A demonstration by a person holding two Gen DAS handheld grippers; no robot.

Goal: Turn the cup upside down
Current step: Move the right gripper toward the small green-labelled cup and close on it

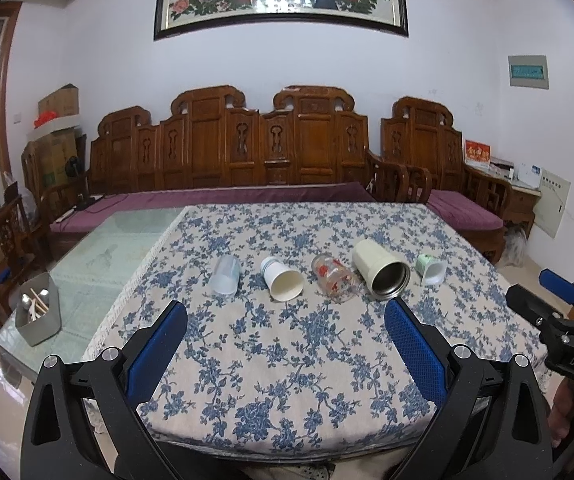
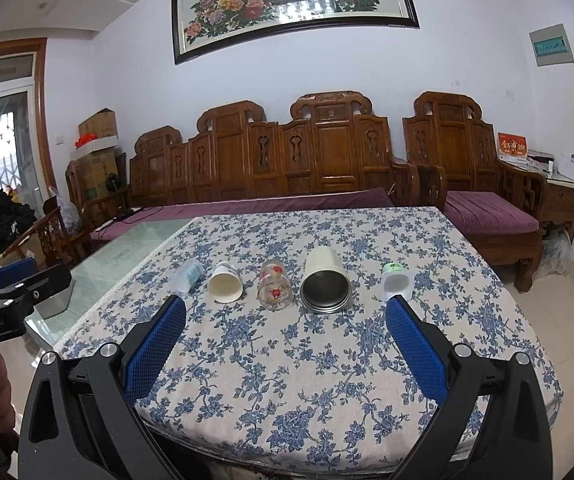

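Note:
Several cups lie on their sides in a row on the floral tablecloth (image 1: 287,360), mouths toward me. From left: a clear plastic cup (image 1: 226,275) (image 2: 189,276), a white paper cup (image 1: 281,278) (image 2: 225,282), a glass with red flowers (image 1: 334,278) (image 2: 275,285), a cream steel-lined tumbler (image 1: 381,268) (image 2: 326,280), and a small white and green cup (image 1: 431,269) (image 2: 396,282). My left gripper (image 1: 285,314) is open and empty, short of the row. My right gripper (image 2: 285,312) is open and empty, short of the row; its body also shows in the left wrist view (image 1: 559,320).
A grey box with utensils (image 1: 39,314) stands on the bare glass part of the table (image 1: 127,248) at the left. A carved wooden sofa (image 1: 247,152) with purple cushions runs behind the table. The table's front edge lies just below the grippers.

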